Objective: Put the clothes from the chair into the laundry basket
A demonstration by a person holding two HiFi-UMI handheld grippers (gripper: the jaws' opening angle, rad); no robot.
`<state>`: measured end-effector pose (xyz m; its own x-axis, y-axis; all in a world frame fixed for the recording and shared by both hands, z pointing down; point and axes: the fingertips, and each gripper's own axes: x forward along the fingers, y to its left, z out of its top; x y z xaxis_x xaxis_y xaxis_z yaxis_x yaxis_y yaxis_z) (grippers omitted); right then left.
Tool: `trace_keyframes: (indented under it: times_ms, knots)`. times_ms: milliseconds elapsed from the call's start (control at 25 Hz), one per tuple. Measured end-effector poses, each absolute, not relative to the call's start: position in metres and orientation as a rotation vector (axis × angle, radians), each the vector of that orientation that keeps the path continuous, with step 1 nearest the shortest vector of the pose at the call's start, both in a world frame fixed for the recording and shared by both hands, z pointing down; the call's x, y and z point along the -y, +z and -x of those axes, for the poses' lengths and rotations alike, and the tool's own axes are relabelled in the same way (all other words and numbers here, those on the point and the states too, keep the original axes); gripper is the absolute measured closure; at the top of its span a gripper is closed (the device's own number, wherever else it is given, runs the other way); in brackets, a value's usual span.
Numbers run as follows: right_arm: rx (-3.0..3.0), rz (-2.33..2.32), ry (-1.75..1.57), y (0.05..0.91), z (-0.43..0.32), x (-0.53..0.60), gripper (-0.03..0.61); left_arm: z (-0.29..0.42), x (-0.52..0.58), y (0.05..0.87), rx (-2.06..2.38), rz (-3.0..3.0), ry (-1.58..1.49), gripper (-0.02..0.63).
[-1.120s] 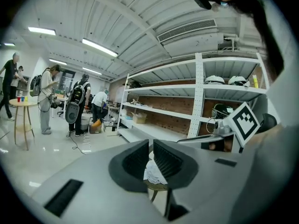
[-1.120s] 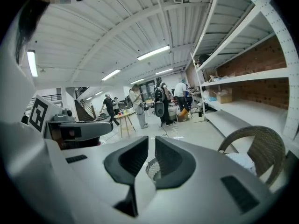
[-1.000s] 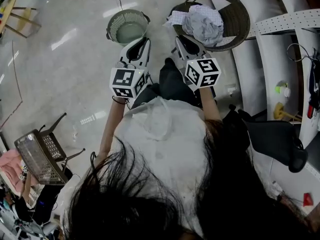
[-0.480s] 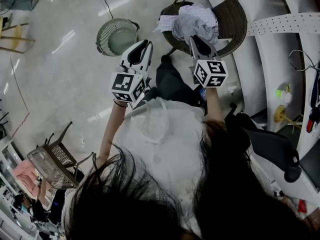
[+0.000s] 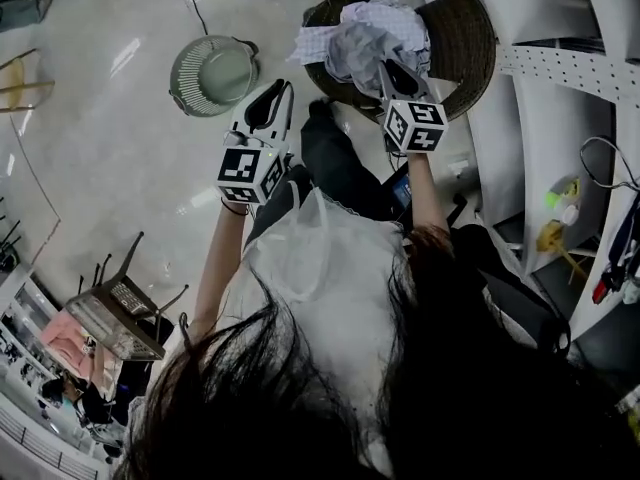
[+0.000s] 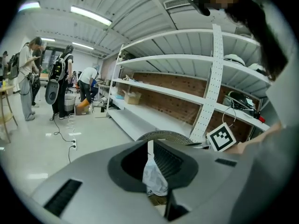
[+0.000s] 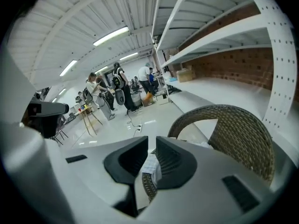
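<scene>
Right tongs (image 5: pixel 390 70), closed, are touching clothes (image 5: pixel 362 40) hanging over the basket (image 5: pixel 478 30) rim; left tongs (image 5: pixel 274 94), also closed, are hovering beside them.

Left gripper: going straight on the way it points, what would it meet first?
Likely the clothes draped on the basket rim, dead ahead of the left gripper; depth is unclear.

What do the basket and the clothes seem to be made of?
Basket: woven wicker or rattan, brown and matt; crossing strands show all over its wall. Clothes: thin fabric, perhaps cotton, pale grey and white, matt; it crumples into soft folds. The fibre itself cannot be told.
</scene>
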<state>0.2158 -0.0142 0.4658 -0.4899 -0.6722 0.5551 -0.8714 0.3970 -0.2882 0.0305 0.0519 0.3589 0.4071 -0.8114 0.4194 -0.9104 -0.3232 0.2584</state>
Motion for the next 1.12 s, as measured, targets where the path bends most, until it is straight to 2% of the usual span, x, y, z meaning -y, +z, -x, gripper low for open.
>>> trace_keyframes:
  times_ms: [400, 440, 520, 800, 1120]
  knots:
    - [2.115, -1.034, 0.835, 0.601, -0.237, 0.038, 0.518, -0.057, 0.023, 0.420, 1.424, -2.159, 0.363, 0.571]
    - [2.097, -1.007, 0.837, 0.616, -0.239, 0.039, 0.507, -0.061, 0.029, 0.427, 1.412, -2.154, 0.372, 0.571]
    - [2.073, -0.961, 0.862, 0.643, -0.243, 0.040, 0.374, -0.070, 0.039, 0.442, 1.381, -2.156, 0.397, 0.571]
    - [1.929, -0.925, 0.943, 0.733, -0.258, 0.052, 0.304, -0.096, 0.060, 0.497, 1.268, -2.164, 0.503, 0.571]
    - [1.758, -0.809, 0.808, 0.833, -0.274, 0.057, 0.272, -0.094, 0.062, 0.550, 1.226, -2.098, 0.581, 0.571]
